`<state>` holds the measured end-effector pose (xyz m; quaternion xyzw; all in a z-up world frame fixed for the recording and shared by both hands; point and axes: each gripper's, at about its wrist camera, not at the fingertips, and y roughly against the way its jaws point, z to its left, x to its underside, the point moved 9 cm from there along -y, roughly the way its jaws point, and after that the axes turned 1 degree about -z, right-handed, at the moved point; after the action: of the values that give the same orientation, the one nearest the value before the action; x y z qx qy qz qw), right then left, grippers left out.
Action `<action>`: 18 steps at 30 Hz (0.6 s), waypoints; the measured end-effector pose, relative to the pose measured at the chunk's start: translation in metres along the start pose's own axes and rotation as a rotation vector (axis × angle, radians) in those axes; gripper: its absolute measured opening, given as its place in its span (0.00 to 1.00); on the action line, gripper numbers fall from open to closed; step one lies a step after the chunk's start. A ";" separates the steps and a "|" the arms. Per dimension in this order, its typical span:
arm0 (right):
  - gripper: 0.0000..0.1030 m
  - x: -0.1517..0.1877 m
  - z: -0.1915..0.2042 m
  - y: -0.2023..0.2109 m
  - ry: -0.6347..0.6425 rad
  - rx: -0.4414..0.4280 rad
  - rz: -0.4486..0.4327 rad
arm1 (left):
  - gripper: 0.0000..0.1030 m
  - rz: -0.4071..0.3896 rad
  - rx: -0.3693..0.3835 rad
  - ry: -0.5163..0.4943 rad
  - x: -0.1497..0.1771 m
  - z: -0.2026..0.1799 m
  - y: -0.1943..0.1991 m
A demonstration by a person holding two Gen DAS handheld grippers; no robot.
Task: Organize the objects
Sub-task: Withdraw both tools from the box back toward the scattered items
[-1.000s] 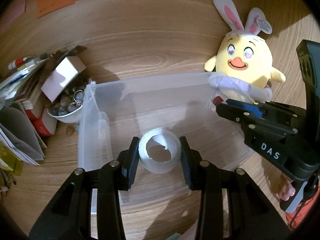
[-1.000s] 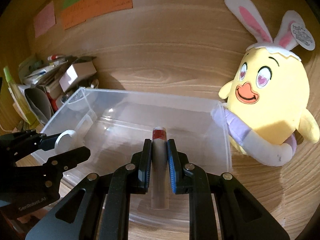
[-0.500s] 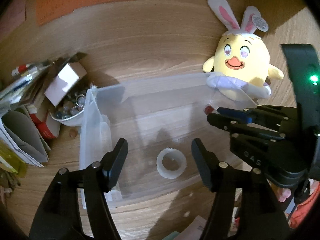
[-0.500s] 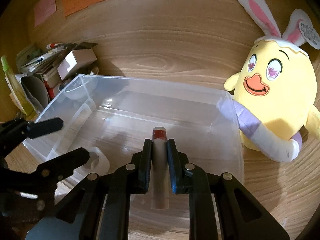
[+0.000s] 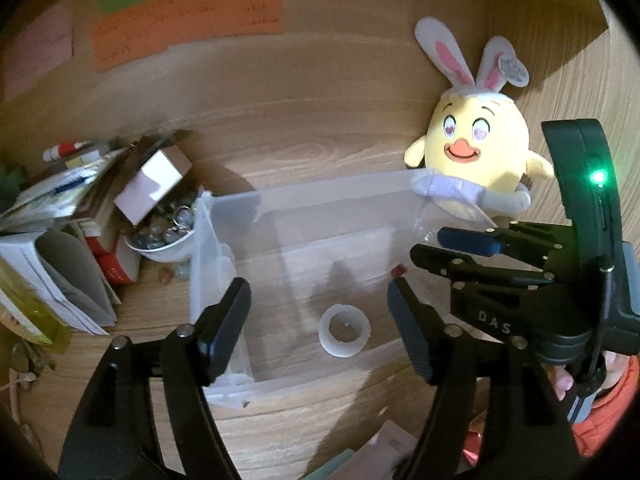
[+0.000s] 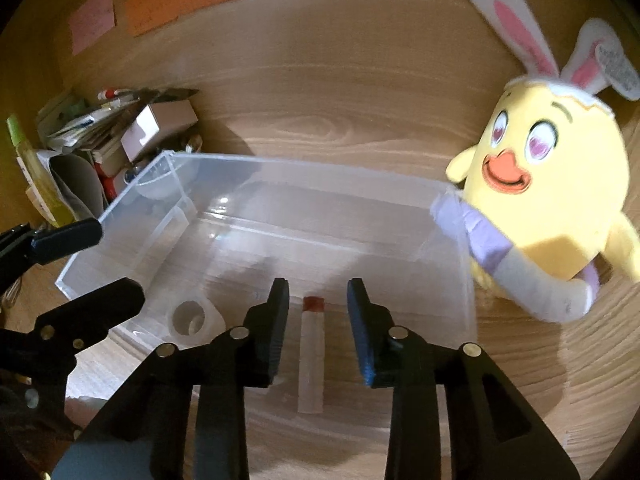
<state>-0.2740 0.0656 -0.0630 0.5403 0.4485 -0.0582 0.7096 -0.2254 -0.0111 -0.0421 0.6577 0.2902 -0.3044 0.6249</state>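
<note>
home desk | plush chick (image 5: 478,160) | sticky notes (image 5: 188,16) | stacked books (image 5: 60,216)

Both wrist views look steeply down, close, from the near side, sharing the clear bin (image 5: 224,264) (image 6: 320,208)

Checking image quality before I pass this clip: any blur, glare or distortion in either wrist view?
Left wrist view: strong fisheye bending with dark corners, warm dim light, the pile of books and papers smeared, a green LED flaring on the right gripper. Right wrist view: same curvature, the plush chick slightly soft, small glints on the clear bin, the red-capped tube still readable.
</note>
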 end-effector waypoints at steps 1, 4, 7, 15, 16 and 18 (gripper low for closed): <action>0.32 -0.002 0.000 0.005 0.006 0.008 -0.013 | 0.72 -0.006 -0.003 0.001 0.000 0.001 0.004; 0.44 -0.006 0.000 0.016 0.011 0.018 -0.041 | 0.81 -0.027 -0.013 0.005 -0.001 0.003 0.014; 0.53 -0.008 0.001 0.030 0.018 0.019 -0.069 | 0.83 -0.040 -0.029 0.000 0.000 0.004 0.024; 0.81 -0.002 0.010 0.070 0.066 0.044 -0.143 | 0.92 -0.059 -0.016 0.022 0.005 0.010 0.048; 0.81 0.000 0.012 0.074 0.067 0.038 -0.147 | 0.93 -0.058 -0.014 0.024 0.007 0.011 0.051; 0.81 0.007 0.016 0.081 0.067 0.018 -0.145 | 0.93 -0.061 -0.013 0.025 0.009 0.011 0.055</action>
<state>-0.2149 0.0885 -0.0101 0.5144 0.5095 -0.0952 0.6832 -0.1779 -0.0252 -0.0135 0.6481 0.3198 -0.3132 0.6162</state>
